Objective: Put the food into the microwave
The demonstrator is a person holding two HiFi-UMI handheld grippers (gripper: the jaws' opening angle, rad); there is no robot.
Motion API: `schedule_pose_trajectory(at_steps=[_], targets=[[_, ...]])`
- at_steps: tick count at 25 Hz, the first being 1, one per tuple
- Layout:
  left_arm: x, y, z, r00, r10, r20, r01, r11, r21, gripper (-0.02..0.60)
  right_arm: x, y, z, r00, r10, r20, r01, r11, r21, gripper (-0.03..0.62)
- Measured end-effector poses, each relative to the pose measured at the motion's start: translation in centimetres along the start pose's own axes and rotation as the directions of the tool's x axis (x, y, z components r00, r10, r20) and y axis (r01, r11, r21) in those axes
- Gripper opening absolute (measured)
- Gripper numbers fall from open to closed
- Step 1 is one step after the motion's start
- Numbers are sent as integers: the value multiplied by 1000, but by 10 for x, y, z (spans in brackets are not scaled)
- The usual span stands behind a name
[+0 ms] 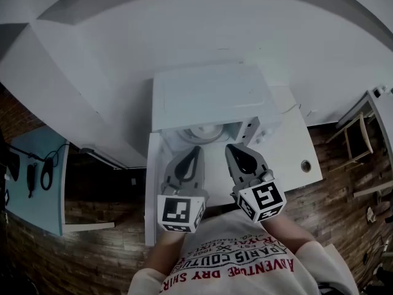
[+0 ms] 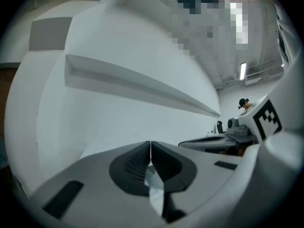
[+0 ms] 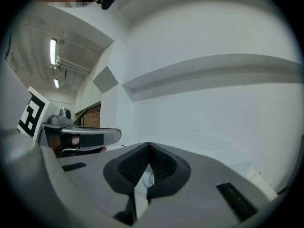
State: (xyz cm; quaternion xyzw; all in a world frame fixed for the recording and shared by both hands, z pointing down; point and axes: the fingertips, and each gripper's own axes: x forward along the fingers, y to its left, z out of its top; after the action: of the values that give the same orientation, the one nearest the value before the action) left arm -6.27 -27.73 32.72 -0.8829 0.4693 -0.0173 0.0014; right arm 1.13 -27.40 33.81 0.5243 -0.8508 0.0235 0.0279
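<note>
A white microwave (image 1: pixel 212 97) stands on a white table (image 1: pixel 295 152) against the wall. Its front opening faces me, and a pale round dish (image 1: pixel 201 133) shows inside; whether food lies on it I cannot tell. The control panel (image 1: pixel 255 128) is to the right of the opening. My left gripper (image 1: pixel 195 150) and right gripper (image 1: pixel 231 147) hover side by side just in front of the opening, both pointing at it. The left gripper (image 2: pixel 150 144) has its jaws shut and empty. The right gripper (image 3: pixel 149 145) is shut too, with nothing held.
A round hole (image 1: pixel 306 165) sits in the table to the right of the microwave. Left of the table lies a light blue board (image 1: pixel 37 183) with black tools on it, over a wooden floor. A wooden chair (image 1: pixel 356 134) stands at the far right.
</note>
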Motion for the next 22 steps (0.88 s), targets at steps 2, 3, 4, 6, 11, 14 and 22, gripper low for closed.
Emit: schedule_pose_trajectory(at_steps=[2,3,4,6,11,14,22], targets=[[0,3,0,1000,5,4,-5,1000,2,8,3,1,-1,1000,4,-7,-4,1000,-13,11],[0,4,-1,1000,8,4,-8,1000,0,8,5,2,-2,1000,8,-12,-8,1000,-13,11],[-1,5,-2,1000,11,3,-11,1000,-4,8,7,3,-3,1000,12,-16,-12,1000,-11,11],[-1,6,-6,1000,13,-5,-13,1000,-11,8,10,4,-5,1000,18,-24,-18,1000,-6,11],[-1,10,-14,999,24,-24,-25,999,-33,8,16,7,-11,999,20,-45,-20,1000,0,11],[0,12,-19,999,33,-31,-34,998,-44,8,17,6,-16,998,22,-55,-21,1000,21,11],[-2,11,-29,997,42,-58,-46,997,-66,8,17,0,-23,997,16,-73,-12,998,64,11]])
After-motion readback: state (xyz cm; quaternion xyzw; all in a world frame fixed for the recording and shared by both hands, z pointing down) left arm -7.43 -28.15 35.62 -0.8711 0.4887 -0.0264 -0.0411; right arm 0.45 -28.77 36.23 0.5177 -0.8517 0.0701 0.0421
